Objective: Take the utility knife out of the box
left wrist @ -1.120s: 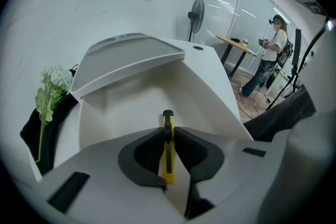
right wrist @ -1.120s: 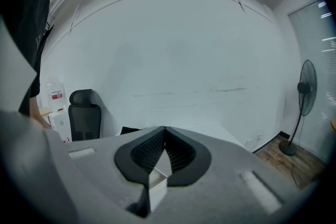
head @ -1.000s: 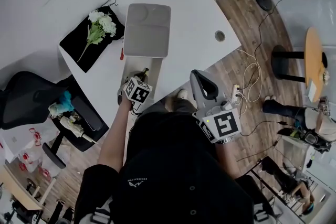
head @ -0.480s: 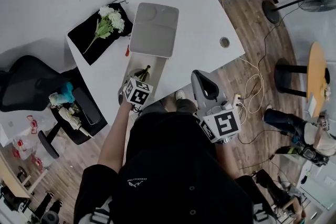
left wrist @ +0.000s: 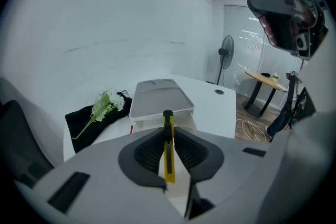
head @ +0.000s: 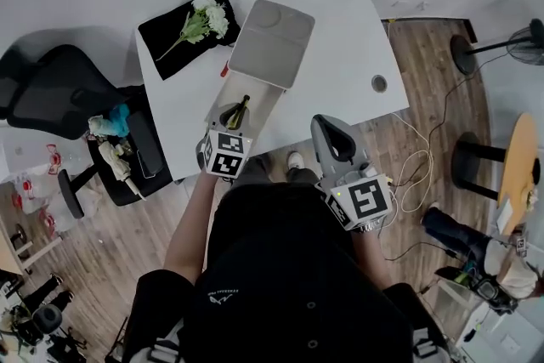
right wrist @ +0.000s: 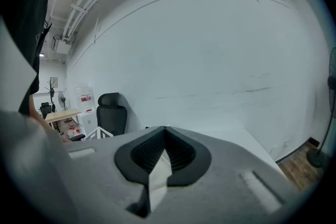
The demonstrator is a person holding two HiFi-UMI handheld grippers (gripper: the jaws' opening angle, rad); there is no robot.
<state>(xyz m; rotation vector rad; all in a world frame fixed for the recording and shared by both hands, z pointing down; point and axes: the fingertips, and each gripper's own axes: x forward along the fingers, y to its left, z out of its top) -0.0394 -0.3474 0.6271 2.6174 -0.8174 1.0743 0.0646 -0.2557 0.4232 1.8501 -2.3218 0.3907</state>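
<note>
The left gripper (left wrist: 168, 132) is clamped on the utility knife (left wrist: 169, 161): its 2 ribbed jaws stand narrowly apart with the yellow handle pinched edge-on between them. The knife runs along the gripper's own line. Its yellow end reaches back toward the camera past the pads, and its black tip pokes out just beyond the jaw tips.

In the left gripper view that tip shows against the front edge of the box (left wrist: 157, 122), which stands on the white desk (left wrist: 220, 105) beyond and below the gripper. The box's grey lid (left wrist: 160, 97) is open and laid back away from the person. From the head view the held knife sits over the open lower half of the box, at its near end. Whether it is clear of the box wall cannot be told from there.

A black cloth (left wrist: 86, 126) with a bunch of white flowers (left wrist: 107, 102) on it lies on the desk, left of the box and apart from it.

The right gripper (right wrist: 164, 132) has its 2 jaws closed together with nothing between them. It is held off the desk's near edge, well apart from the box, and faces a blank wall with an office chair (right wrist: 112, 113) at its left.
</note>
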